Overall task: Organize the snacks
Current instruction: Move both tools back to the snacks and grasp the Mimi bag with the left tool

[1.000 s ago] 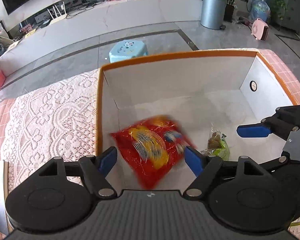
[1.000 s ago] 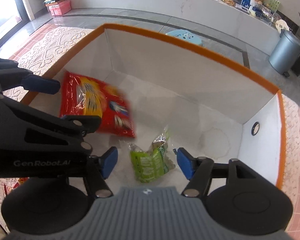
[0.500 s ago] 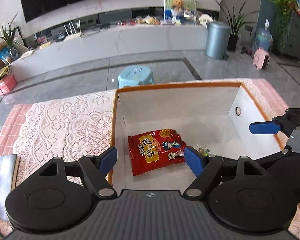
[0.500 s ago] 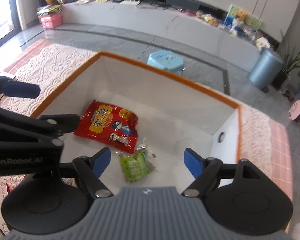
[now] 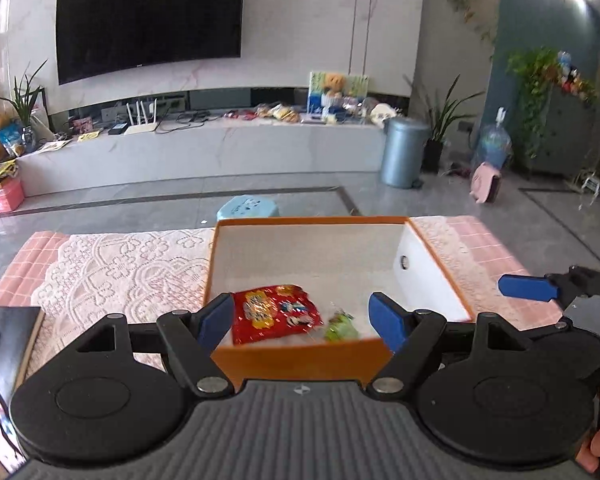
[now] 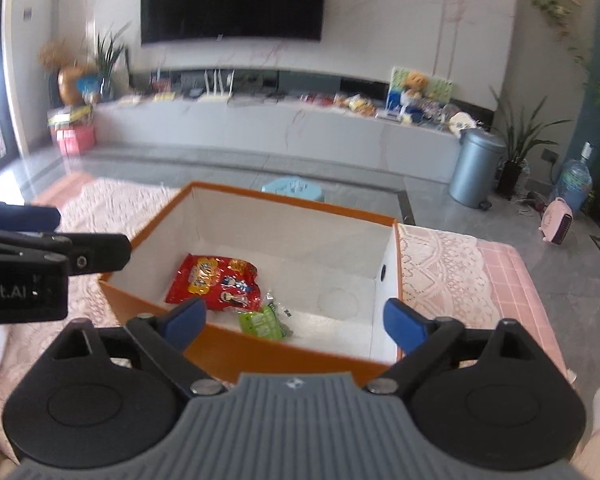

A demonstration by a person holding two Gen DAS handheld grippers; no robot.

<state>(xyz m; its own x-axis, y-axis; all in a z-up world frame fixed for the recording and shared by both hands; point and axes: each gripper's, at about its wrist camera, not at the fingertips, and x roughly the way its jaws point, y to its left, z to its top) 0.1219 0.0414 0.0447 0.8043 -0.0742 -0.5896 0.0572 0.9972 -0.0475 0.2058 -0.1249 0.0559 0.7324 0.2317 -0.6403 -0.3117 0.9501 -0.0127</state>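
An orange box [image 5: 300, 360] with white inside walls stands on the lace cloth; it also shows in the right wrist view [image 6: 260, 352]. A red snack bag [image 5: 274, 312] [image 6: 216, 280] lies flat on its floor at the left. A small green snack packet [image 5: 342, 328] [image 6: 262, 322] lies beside it. My left gripper [image 5: 302, 320] is open and empty, held back above the box's near wall. My right gripper [image 6: 296, 320] is open and empty too, above the near wall; its blue fingertip [image 5: 528, 287] shows at the right.
A lace cloth [image 5: 112, 272] over a pink checked table surrounds the box. A dark book or tablet [image 5: 4, 344] lies at the left edge. A blue stool [image 5: 247, 208] and a grey bin [image 5: 404, 152] stand on the floor beyond.
Both grippers have pulled up and back out of the box. The red bag dropped from the air and now lies flat on the box floor.
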